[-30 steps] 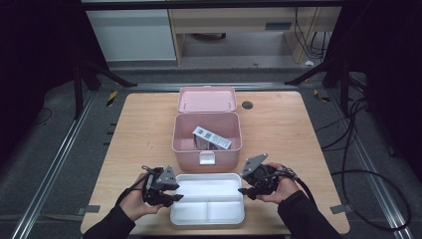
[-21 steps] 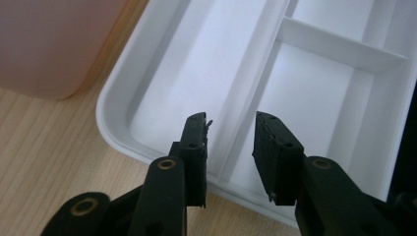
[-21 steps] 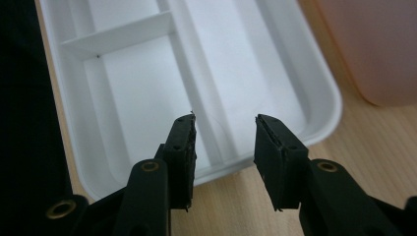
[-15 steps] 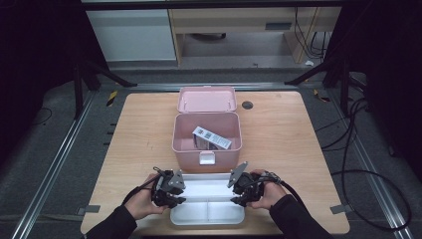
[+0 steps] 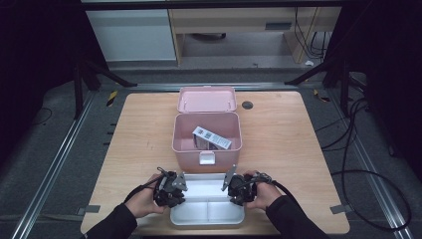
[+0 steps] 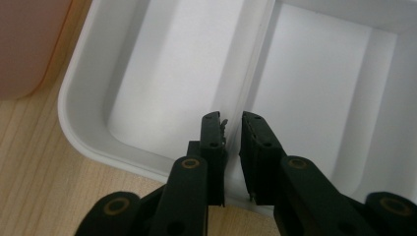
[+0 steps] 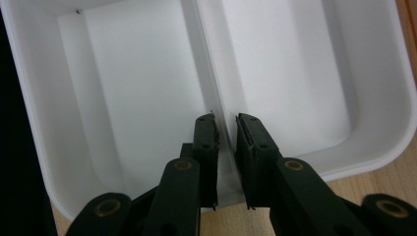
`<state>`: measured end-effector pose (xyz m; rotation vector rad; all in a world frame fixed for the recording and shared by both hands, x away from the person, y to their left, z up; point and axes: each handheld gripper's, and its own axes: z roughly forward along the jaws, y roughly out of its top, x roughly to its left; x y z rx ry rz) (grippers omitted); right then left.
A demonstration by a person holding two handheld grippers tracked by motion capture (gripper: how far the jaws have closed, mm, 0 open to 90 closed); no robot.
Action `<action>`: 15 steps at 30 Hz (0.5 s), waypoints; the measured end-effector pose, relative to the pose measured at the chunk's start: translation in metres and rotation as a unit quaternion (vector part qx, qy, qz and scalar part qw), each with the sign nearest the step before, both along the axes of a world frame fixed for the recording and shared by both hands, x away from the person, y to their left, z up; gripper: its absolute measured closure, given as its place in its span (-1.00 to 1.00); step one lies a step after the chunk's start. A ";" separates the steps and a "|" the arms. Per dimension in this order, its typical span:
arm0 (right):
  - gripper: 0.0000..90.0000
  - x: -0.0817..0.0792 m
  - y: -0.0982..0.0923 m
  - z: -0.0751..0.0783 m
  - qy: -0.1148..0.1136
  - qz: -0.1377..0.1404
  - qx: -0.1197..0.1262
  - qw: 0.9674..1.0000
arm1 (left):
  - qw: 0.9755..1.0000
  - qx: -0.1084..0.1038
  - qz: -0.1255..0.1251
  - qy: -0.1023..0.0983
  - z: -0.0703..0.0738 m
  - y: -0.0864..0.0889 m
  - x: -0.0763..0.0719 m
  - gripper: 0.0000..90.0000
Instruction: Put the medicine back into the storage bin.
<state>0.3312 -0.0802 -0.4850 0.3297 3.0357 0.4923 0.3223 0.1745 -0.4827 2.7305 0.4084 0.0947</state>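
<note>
Jaws, left gripper [image 6: 231,123]: narrow, straddling the centre divider of the white tray [image 6: 88,142] at its short end wall; they have just been closing, and the divider edge sits between the pads. Contact looks made or all but made, hard to tell for certain.
Jaws, right gripper [image 7: 226,125]: same story at the opposite end, narrow, just been closing, divider between the pads, seemingly pinched.
Hands: left hand [image 5: 144,201] and right hand [image 5: 266,195] at the near table edge, one gripper on each short side of the tray, left gripper [image 5: 171,189], right gripper [image 5: 238,188].
Change: a second ago both grippers sat outside the tray ends with jaws wider; both have since moved inward over the end walls and narrowed on the divider.
Tray: white, two compartments, both bare, flat on the wooden table [image 5: 298,149] at the near edge, just in front of the pink box [image 5: 206,142].
Pink box: open, upright, a patterned carton [image 5: 211,137] lying tilted inside; latch tab faces the tray.
Lid: pink lid [image 5: 206,99] lying flat behind the box, touching or just beside its back wall.
Meaning: two-handed grasp looks set, so the lift is probably next, likely to seat the tray in the box.
Risk: uneven pull could tip the tray; the carton may block seating.
</note>
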 end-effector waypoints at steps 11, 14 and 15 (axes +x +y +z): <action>0.86 0.004 0.005 0.000 0.009 0.002 -0.021 1.000 | 0.999 0.029 -0.033 0.011 0.000 -0.006 0.005 0.85; 0.87 0.005 0.004 0.000 0.014 0.003 -0.022 1.000 | 0.998 0.036 -0.051 0.019 0.001 -0.008 0.008 0.88; 0.87 0.005 0.004 0.001 0.015 0.003 -0.020 1.000 | 0.997 0.040 -0.058 0.022 0.002 -0.009 0.009 0.89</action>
